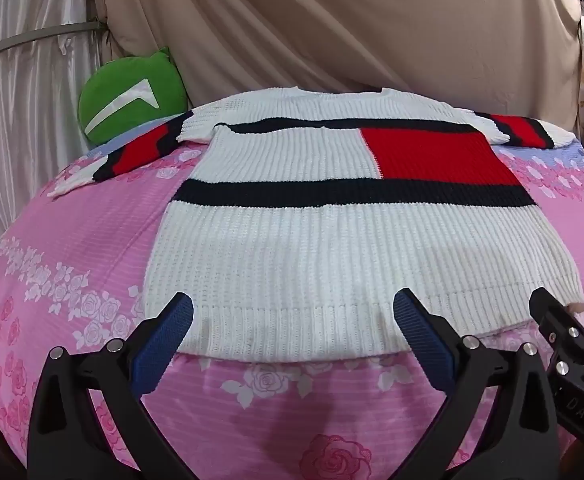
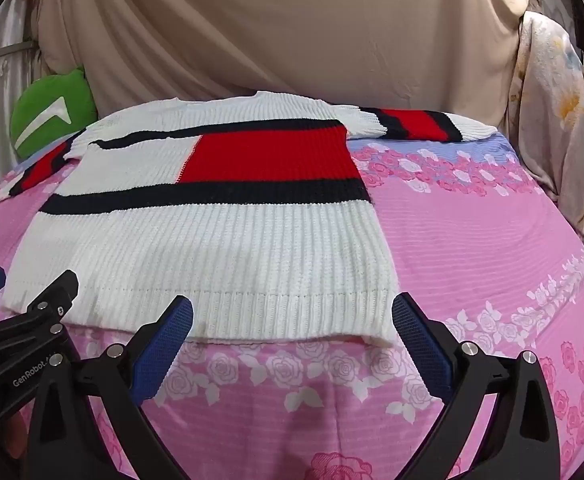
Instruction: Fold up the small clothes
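Left gripper (image 1: pixel 292 320) low centre of the left wrist frame, jaws spread wide, blue pads (image 1: pixel 164 354) angled outward, tips straddling the hem, pinching nothing; right gripper (image 2: pixel 292 320) same pose low centre of the right wrist frame, jaws spread, right pad (image 2: pixel 422 344) just past the hem's right corner, nothing held; each unit visible in the other's frame, bottom right of the left view and bottom left of the right view, side by side at the near edge.

Knit sweater (image 1: pixel 332 232) flat and face up mid-frame on pink rose bedsheet (image 1: pixel 72 240); ribbed hem nearest, collar farthest; white body, two dark bands, red block (image 1: pixel 440 156) at centre right; both sleeves spread outward at upper left and upper right.

Beyond, upper left: green cushion (image 1: pixel 132 96) against beige curtain (image 1: pixel 332 20).
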Action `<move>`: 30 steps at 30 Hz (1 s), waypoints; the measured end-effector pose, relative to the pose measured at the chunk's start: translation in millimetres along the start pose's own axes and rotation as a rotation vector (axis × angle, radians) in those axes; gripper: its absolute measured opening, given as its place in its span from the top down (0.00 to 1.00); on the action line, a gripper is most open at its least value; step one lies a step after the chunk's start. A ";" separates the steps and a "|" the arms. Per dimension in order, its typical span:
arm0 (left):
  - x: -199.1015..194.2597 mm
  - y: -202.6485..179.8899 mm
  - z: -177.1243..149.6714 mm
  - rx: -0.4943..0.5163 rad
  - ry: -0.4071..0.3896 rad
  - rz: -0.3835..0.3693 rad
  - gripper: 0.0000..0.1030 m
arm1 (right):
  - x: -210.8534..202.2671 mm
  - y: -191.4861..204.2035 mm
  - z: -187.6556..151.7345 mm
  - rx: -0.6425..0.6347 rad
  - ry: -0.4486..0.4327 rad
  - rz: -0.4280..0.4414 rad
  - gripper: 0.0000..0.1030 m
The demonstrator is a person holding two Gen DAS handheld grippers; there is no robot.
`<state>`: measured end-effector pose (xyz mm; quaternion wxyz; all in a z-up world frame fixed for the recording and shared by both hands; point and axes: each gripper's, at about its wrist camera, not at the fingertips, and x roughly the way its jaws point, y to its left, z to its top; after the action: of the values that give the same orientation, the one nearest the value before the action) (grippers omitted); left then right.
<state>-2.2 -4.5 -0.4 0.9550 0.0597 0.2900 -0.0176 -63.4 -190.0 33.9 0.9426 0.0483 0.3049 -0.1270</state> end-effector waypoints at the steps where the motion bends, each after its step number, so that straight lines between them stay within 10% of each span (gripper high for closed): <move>1: -1.8 -2.3 -0.8 0.013 -0.002 -0.002 0.05 | 0.4 -0.3 -0.6 0.003 -0.001 0.004 0.05; 30: 9.5 6.8 -0.4 -0.037 0.052 -0.003 0.05 | -1.0 1.0 0.8 -0.008 0.027 -0.023 0.05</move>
<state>5.9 2.3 -5.3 0.9480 0.0422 0.3151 -0.0124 -63.5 -189.0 35.1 0.9371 0.0429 0.3187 -0.1358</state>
